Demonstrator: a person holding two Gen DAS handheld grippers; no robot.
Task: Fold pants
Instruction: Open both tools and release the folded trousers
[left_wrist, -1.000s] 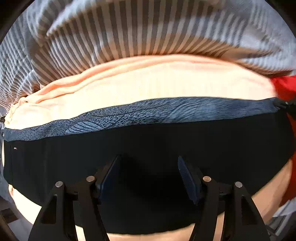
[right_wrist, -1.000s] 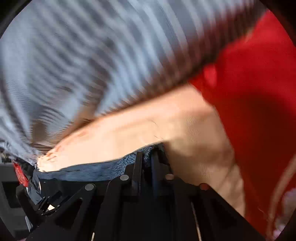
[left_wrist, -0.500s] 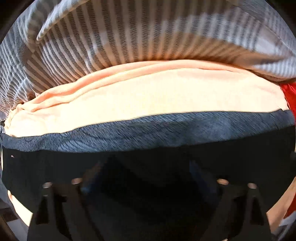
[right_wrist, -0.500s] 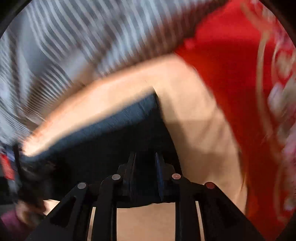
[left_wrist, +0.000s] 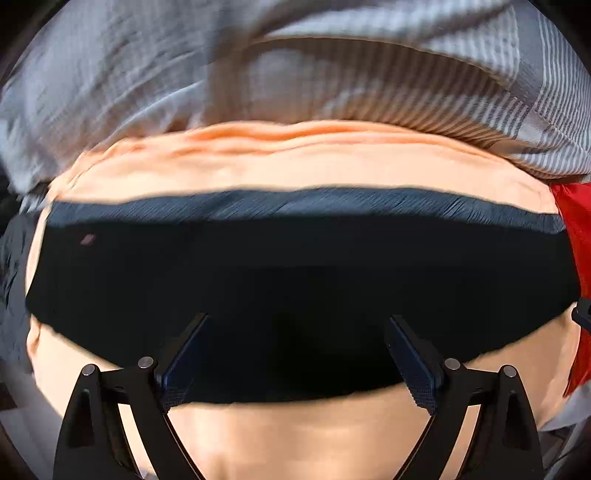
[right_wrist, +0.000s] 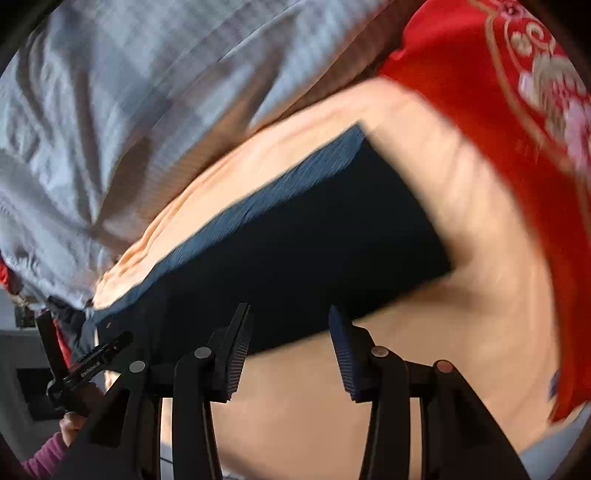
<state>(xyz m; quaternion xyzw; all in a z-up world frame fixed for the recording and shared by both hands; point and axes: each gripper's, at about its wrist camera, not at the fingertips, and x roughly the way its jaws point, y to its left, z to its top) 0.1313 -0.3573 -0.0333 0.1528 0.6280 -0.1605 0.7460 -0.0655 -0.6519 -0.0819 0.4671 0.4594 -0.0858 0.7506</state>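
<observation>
The dark navy pants (left_wrist: 295, 266) lie folded into a flat band on a peach sheet (left_wrist: 295, 162). My left gripper (left_wrist: 295, 321) hangs straight above them, wide open, with nothing between its pads. In the right wrist view the pants (right_wrist: 295, 240) run diagonally. My right gripper (right_wrist: 288, 310) sits at their near edge with its jaws opening; the pads press on nothing. The left gripper (right_wrist: 88, 365) shows at that view's lower left, held by a hand in a pink sleeve (right_wrist: 44, 461).
A grey striped duvet (left_wrist: 332, 74) is bunched along the far side of the sheet, also in the right wrist view (right_wrist: 129, 92). A red cloth with gold and pink pattern (right_wrist: 517, 92) lies to the right of the sheet; its edge shows in the left wrist view (left_wrist: 572, 221).
The right gripper let go of the pants' edge, opened and drew back. The left gripper's jaws widened and it pulled back from the pants, which now lie flat.
</observation>
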